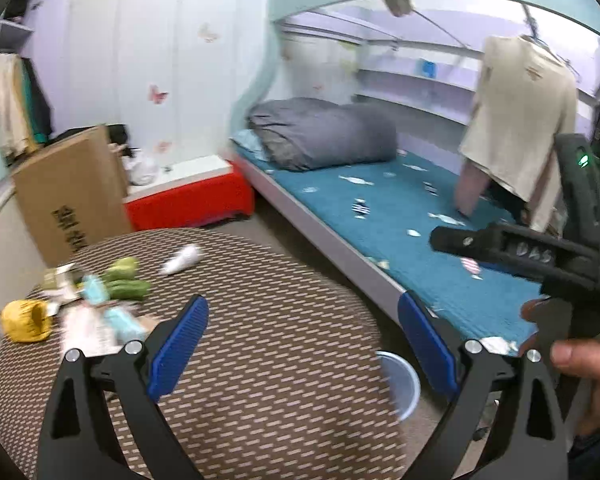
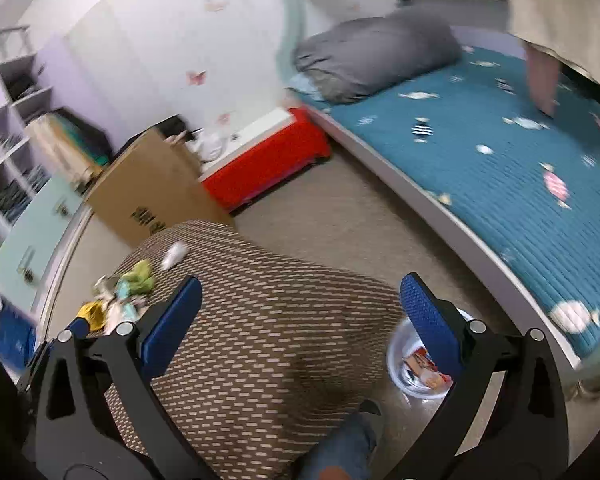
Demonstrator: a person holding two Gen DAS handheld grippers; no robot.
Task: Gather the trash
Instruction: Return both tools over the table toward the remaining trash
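A round table (image 1: 260, 360) (image 2: 268, 340) with a brown patterned cloth carries a heap of trash at its left edge. The heap holds a yellow crumpled piece (image 1: 26, 320) (image 2: 90, 314), green wrappers (image 1: 124, 280) (image 2: 140, 276), pale blue packets (image 1: 120, 320) and a white wad (image 1: 182, 260) (image 2: 174, 256). My left gripper (image 1: 304, 340) hangs open above the table, empty. My right gripper (image 2: 300, 320) is open and empty too, seen from the side in the left wrist view (image 1: 520, 248). A white bin (image 2: 400, 364) (image 1: 400, 380) on the floor holds a colourful wrapper (image 2: 424, 368).
A bed with a teal cover (image 1: 400, 220) (image 2: 520, 180) and a grey duvet (image 1: 324, 132) runs along the right. A cardboard box (image 1: 68, 196) and a red box (image 1: 192, 200) stand behind the table. A beige garment (image 1: 520, 112) hangs over the bed. A jeans-clad knee (image 2: 340, 448) is beside the table.
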